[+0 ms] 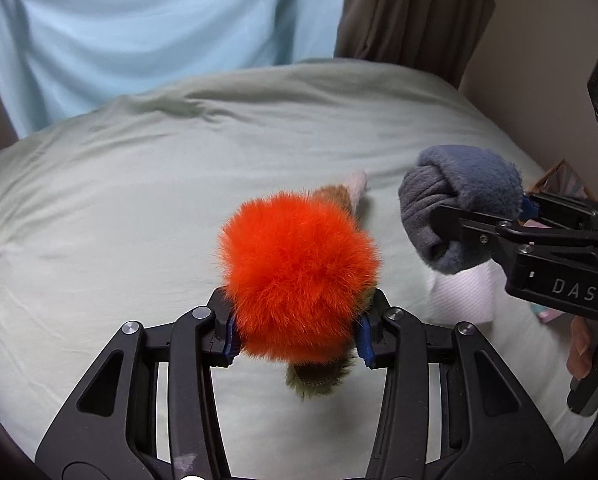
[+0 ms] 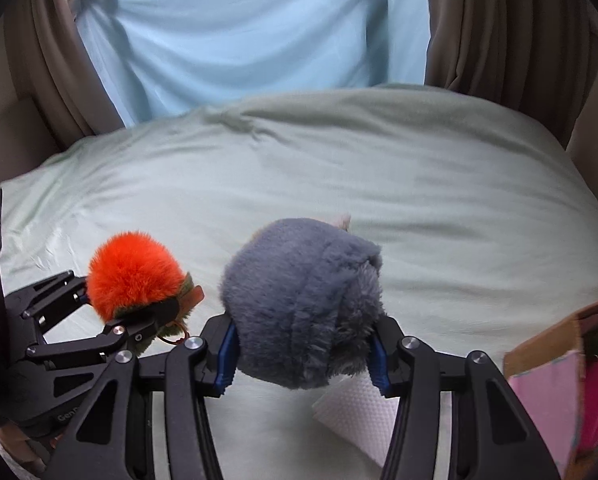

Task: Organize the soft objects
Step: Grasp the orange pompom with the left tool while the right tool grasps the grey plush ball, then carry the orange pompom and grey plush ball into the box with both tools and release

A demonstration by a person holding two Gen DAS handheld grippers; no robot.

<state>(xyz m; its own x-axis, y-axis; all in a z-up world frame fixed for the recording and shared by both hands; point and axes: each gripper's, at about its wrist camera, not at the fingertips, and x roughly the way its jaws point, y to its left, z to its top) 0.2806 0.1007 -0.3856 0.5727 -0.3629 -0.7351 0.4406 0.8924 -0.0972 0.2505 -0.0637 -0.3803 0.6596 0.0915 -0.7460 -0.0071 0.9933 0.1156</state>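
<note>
Left claw (image 1: 297, 336) is clamped on the orange furry plush (image 1: 299, 276), right claw (image 2: 303, 356) on the grey plush (image 2: 299, 300); both toys are held just above the pale green bed (image 1: 99, 200), side by side. Both look light and squashy, fur likely slippery, so grip across the body's thick middle, not the fluff. Cardboard box (image 2: 555, 360) sits right.

On the black body of my right gripper (image 1: 479, 236) I read "DAS"; my left gripper (image 2: 139, 312) shows partial lettering, "Gen", the rest cut off.
</note>
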